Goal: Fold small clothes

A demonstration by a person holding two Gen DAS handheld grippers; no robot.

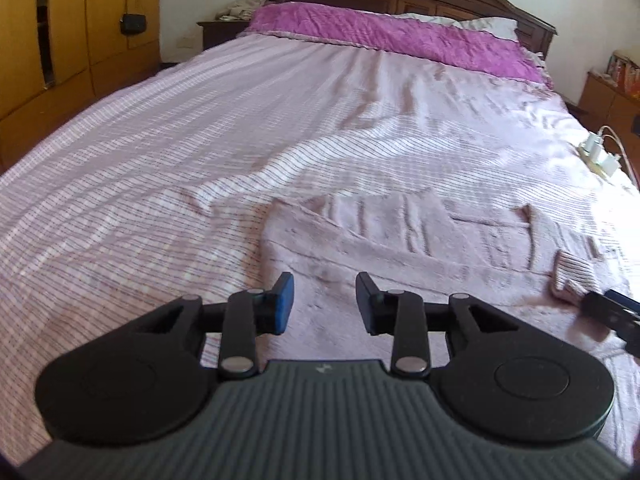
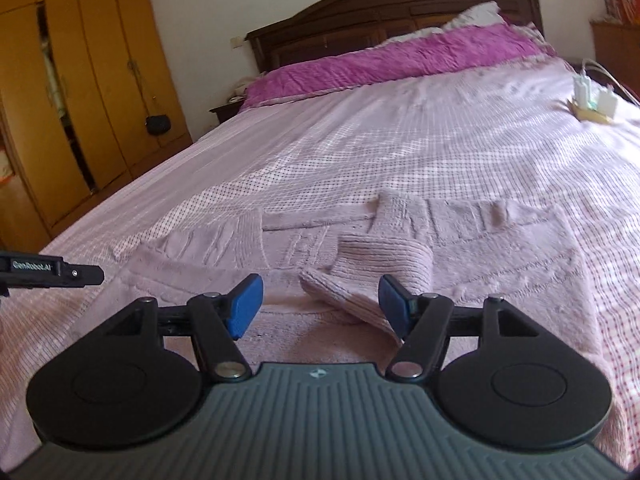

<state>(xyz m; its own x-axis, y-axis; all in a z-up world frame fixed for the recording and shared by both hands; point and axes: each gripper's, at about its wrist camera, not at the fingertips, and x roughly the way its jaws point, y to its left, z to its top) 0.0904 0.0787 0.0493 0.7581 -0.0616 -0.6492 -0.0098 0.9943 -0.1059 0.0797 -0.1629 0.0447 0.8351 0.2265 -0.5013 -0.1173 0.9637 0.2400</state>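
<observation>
Item: pale pink fuzzy knitted sweater [image 2: 500,256], lying flat on the pink checked bedspread [image 1: 160,168] near the foot of the bed, one ribbed-cuff sleeve [image 2: 360,272] folded across its body.

My left gripper [image 1: 325,304]: tilted downward over the sweater's left part, blue-padded fingers [image 1: 285,300] parted a little, nothing between them; released, hovering clear of the fabric. In the right wrist view it shows only as a black bar at the left edge.

My right gripper [image 2: 320,304]: tilted downward, jaws spread wide, pads clear of the cloth. The ribbed cuff lies just ahead and partly between the fingers, its lower end passing behind the right-hand pad [image 2: 394,304]; nothing grasped. In the left wrist view its black tip sits just beside the cuff at the right edge.

Further stock: magenta crinkled pillow cover [image 1: 392,36] along the dark wooden headboard [image 2: 380,8]; white chargers on a power strip [image 2: 592,100] at the bed's right side; yellow-brown wooden wardrobe [image 2: 80,80] at left, small black pouch [image 1: 133,23] hanging from it.
</observation>
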